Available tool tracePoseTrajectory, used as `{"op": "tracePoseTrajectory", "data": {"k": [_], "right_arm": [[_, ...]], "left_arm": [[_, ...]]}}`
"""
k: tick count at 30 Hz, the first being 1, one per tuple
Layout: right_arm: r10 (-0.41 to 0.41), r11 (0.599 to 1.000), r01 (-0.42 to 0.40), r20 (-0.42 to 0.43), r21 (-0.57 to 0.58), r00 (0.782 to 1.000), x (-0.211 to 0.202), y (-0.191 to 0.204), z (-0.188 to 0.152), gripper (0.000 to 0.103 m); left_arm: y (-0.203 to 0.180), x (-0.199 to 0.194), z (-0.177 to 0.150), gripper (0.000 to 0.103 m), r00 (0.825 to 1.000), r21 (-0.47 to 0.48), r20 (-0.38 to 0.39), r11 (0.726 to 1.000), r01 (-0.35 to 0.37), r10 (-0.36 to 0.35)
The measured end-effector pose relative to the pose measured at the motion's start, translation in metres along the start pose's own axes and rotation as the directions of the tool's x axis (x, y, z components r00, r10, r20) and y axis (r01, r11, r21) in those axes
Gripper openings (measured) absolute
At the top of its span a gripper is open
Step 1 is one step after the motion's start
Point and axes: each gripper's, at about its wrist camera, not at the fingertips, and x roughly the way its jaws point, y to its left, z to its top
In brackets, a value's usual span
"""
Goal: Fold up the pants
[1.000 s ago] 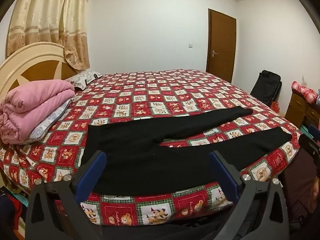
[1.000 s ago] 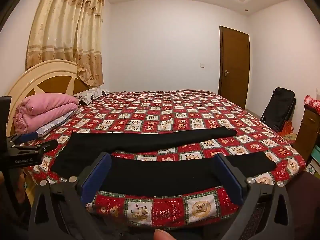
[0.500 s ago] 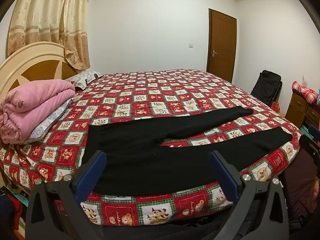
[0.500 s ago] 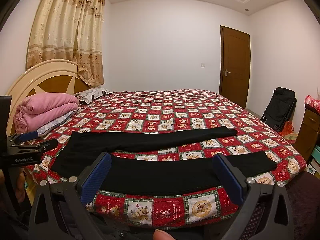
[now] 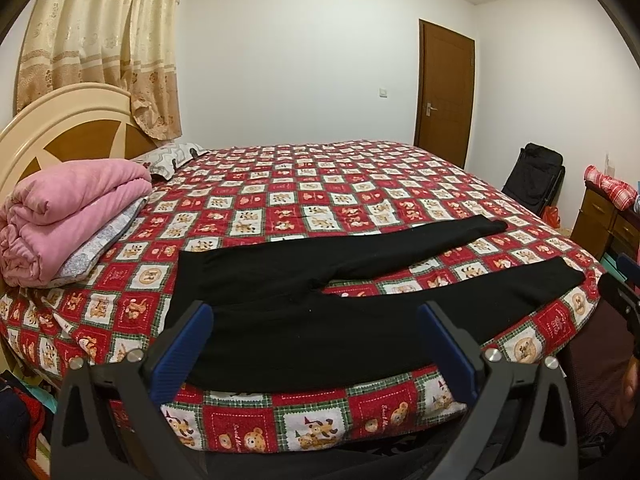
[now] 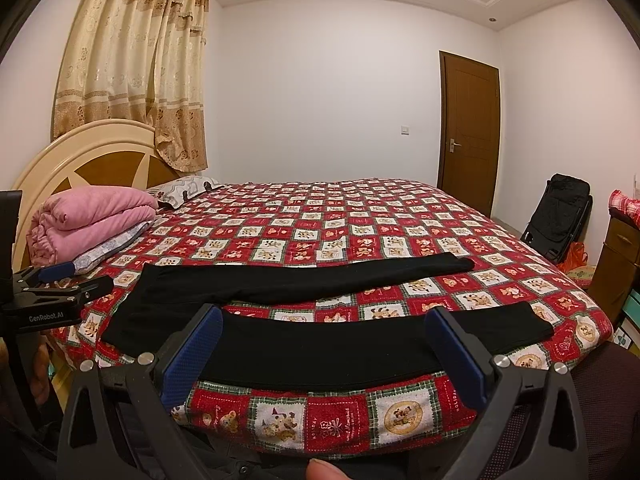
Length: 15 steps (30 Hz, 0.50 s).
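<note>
- The black pants [image 5: 320,320] lay flat along the bed's [image 5: 320,184] near edge, legs splayed rightward.
- Nothing had shifted over the last second; folding hadn't begun.
- Left gripper [image 5: 316,344] and right gripper [image 6: 324,348] hovered wide, empty.

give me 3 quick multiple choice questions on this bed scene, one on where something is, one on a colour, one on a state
1. Where does the folded pink blanket lie?
A. beside the headboard
B. on the cabinet
C. on the floor by the door

2. What colour are the pants?
A. grey
B. black
C. blue

3. How do the pants lie on the bed?
A. rolled into a bundle
B. folded in half
C. spread flat, legs apart

Answers:
1. A, it is stacked at the bed's head end.
2. B, they are plain black against the red patterned cover.
3. C, both legs stretch out with cover showing between them, and the left gripper and right gripper have open jaws holding nothing.
</note>
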Motion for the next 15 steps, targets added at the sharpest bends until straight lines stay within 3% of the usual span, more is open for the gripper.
{"op": "tracePoseTrajectory", "data": {"k": [15], "right_arm": [[-0.002, 1.000, 0.002, -0.010, 0.011, 1.000, 0.0019, -0.0030, -0.0007, 0.102]], "left_arm": [[0.0013, -0.0001, 0.0009, 0.103, 1.000, -0.003, 0.000, 1.000, 0.002, -0.002]]}}
